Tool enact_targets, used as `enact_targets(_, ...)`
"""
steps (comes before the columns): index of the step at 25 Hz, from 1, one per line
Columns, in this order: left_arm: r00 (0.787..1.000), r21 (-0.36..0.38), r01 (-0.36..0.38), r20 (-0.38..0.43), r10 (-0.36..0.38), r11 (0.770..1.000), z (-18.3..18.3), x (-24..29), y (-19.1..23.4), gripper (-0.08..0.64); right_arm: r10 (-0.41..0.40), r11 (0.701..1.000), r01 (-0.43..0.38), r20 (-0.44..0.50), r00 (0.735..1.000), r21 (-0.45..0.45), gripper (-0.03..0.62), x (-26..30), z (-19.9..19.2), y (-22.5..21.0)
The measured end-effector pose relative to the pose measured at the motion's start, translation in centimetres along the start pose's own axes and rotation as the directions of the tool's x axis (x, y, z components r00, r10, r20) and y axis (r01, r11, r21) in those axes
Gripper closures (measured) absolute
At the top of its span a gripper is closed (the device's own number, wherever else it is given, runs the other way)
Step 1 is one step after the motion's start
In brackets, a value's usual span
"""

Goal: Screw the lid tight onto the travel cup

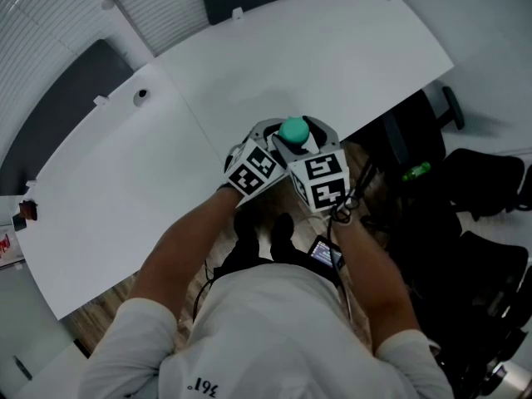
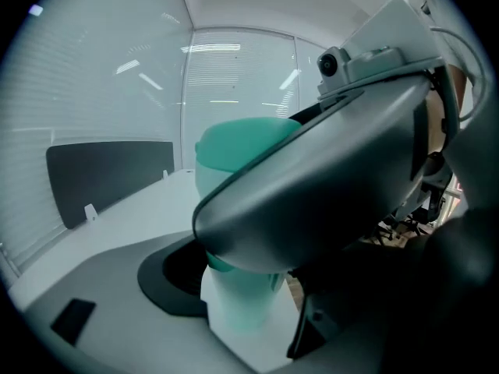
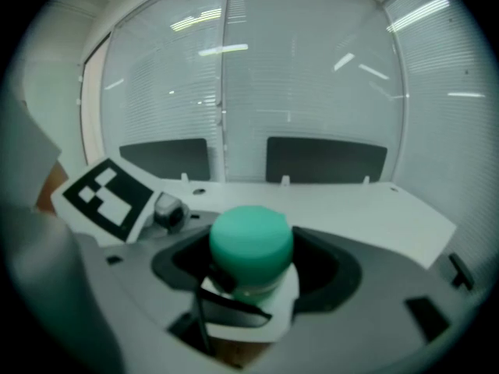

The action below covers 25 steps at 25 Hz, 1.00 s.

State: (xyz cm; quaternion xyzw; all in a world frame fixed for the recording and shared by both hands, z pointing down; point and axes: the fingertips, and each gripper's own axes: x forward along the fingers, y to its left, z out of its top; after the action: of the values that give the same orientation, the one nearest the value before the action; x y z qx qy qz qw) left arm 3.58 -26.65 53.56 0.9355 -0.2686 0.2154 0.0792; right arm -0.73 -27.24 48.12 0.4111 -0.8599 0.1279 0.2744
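Head view: the left tongs (image 1: 268, 138) and the right tongs (image 1: 318, 142) meet nose to nose above the near edge of the white bench (image 1: 249, 65). The green lid (image 1: 293, 130) pokes up between them.

Left gripper view: the pale travel cup (image 2: 234, 310) stands upright between this gripper's 2 jaws, which are pressed onto its body below the lid. The right tongs loom over it from the right at lid height.

Right gripper view: the lid sits dead centre between these jaws. Their dark pads close on its 2 sides, so I judge them to be pinching the lid (the contact is not sharp).

The cup looks like light, stiff plastic, smooth and likely slippery. It seems best gripped low on the body with one pair of tongs and square across the lid's rim with the other. Firm pressure should be safe, as nothing here looks fragile.
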Motion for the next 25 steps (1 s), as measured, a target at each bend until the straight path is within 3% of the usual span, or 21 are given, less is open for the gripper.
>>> enact_targets(11, 0.998, -0.029, -0.061, 0.003, 0.061, 0.998, 0.05, 0.13, 0.13, 0.232, -0.09, 0.994, 0.09, 0.001, 0.996, 0.061, 0.273, -0.07, -0.12, -0.44)
enact_targets(25, 0.998, -0.035, -0.067, 0.012, 0.067, 0.997, 0.14, 0.17, 0.16, 0.232, -0.097, 0.993, 0.096, 0.01, 0.995, 0.062, 0.273, 0.0, -0.14, -0.56)
